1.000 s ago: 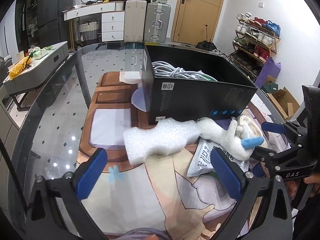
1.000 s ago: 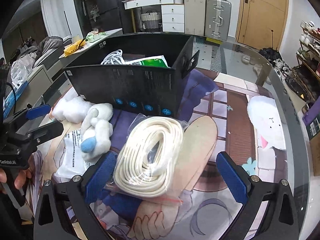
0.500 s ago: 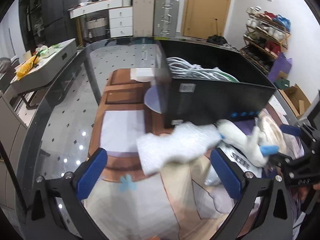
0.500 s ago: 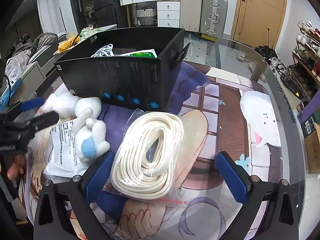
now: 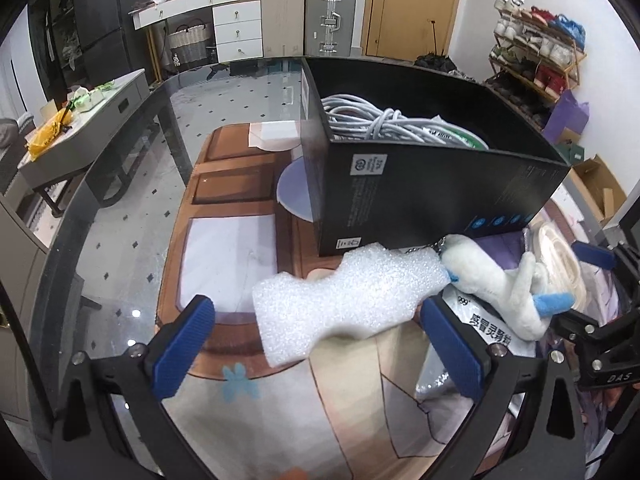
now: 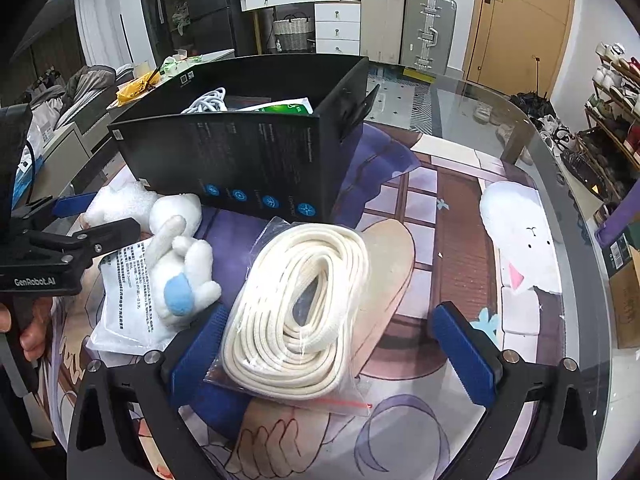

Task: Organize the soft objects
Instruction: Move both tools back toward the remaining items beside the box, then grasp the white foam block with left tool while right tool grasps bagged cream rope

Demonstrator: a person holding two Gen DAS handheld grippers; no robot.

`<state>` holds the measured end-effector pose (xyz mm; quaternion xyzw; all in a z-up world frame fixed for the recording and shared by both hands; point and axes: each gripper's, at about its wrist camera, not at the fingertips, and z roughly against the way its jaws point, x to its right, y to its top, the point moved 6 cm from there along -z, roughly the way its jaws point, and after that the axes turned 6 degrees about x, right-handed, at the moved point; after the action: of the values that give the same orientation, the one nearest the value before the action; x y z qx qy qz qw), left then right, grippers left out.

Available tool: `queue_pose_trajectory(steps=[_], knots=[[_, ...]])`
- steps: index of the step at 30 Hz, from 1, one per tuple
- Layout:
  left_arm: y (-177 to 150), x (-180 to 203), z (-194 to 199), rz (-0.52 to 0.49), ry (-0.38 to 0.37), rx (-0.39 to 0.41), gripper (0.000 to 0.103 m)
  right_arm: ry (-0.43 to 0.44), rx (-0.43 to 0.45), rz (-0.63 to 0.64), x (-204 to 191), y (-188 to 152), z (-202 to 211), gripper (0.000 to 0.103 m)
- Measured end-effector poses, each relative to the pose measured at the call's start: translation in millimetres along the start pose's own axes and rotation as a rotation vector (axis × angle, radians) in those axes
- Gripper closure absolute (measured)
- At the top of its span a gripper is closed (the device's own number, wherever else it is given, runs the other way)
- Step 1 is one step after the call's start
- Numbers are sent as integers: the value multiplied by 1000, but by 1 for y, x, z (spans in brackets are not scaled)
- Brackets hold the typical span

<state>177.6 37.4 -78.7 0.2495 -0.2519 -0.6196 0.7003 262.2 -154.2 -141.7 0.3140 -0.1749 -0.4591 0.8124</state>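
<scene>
Soft objects lie four on the mat: your left gripper (image 5: 320, 352), fingers spread wide and holding nothing, frames one white foam piece (image 5: 348, 296) at lower centre, and your right gripper (image 6: 332, 360), equally open, straddles one bagged cream rope coil (image 6: 296, 316). Left of the coil sits one white plush toy (image 6: 180, 256) on one white printed pouch (image 6: 124, 304). Beyond them, mid-frame, one black box (image 6: 248, 152) holds one grey cable bundle (image 5: 372, 122) and one green packet (image 6: 286, 107).

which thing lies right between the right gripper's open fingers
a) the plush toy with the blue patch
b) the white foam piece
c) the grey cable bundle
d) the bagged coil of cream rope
d) In the right wrist view the bagged coil of cream rope lies on the mat between the spread fingers of the right gripper, while the plush toy sits off to its left.
</scene>
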Motion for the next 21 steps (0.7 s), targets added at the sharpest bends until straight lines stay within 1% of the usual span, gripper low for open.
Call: queue_pose_trajectory(steps=[2, 5, 6, 7, 8, 10, 13, 15, 17, 21], knots=[[-1, 2, 0, -12, 14, -5, 0, -2, 0, -2, 0, 0, 0, 1], [-1, 1, 1, -5, 7, 0, 2, 1, 2, -5, 0, -1, 1, 1], [0, 0, 2, 1, 4, 6, 5, 3, 3, -7, 1, -1, 1, 1], [0, -2, 4, 10, 4, 16, 12, 4, 3, -7, 1, -1, 1, 1], [0, -3, 6, 19, 2, 25, 16, 4, 3, -6, 1, -1, 2, 1], [2, -7, 7, 25, -9, 39, 30, 3, 2, -2, 0, -3, 3, 2], [2, -6, 9, 9, -22, 41, 32, 9, 5, 3, -1, -4, 6, 4], [2, -4, 9, 3, -33, 42, 32, 13, 10, 4, -1, -4, 8, 8], [3, -4, 10, 5, -43, 45, 33, 12, 11, 3, 1, -5, 11, 15], [2, -5, 14, 16, -49, 50, 33, 17, 16, -5, 4, -5, 14, 20]])
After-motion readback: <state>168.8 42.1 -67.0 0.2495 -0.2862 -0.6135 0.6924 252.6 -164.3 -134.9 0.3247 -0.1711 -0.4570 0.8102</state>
